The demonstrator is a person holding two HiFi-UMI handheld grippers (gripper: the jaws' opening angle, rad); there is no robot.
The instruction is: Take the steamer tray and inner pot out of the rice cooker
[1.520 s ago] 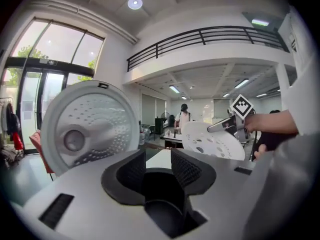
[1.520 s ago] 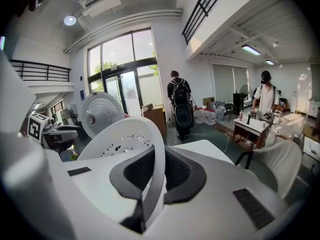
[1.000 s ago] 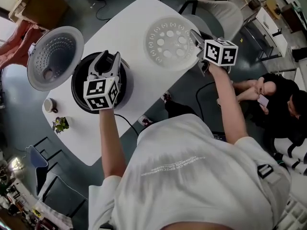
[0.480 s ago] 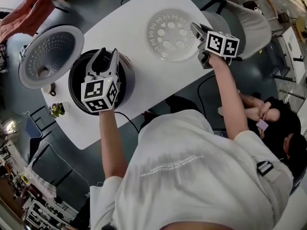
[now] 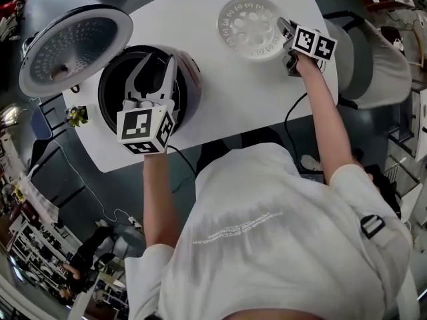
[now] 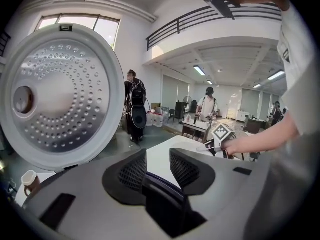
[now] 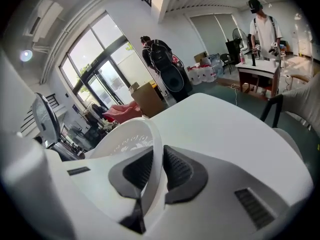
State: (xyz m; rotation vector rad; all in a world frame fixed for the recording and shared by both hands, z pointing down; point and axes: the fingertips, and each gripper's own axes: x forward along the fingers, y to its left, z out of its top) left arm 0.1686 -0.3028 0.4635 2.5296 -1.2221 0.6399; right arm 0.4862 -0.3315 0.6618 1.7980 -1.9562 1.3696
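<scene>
**Desk:** Now, what has changed at the jaws?

**Caption writer:** On the right gripper [image 7: 157, 159] the jaws have just been easing apart, yet the tray's [image 5: 250, 19] white rim still sits pinched between the pads. On the left gripper [image 6: 157, 161] the jaws have just been narrowing. They straddle the pot's [image 5: 117, 89] dark rim, with the pads not yet pressing on it.

**Desk:** And further out?

**Caption writer:** Over the past second the tray has been brought down at the table's [image 5: 227, 92] far right end, well apart from the cooker [image 5: 190, 69]. Whether it rests fully there I cannot tell. The pot sits inside the cooker, with the lid [image 5: 73, 45] swung open beside it.

**Desk:** What does that mean for the task?

**Caption writer:** The tray step looks all but done, and a release seems likely next. The pot lift looks about to begin once the left jaws bite on that rim.
</scene>
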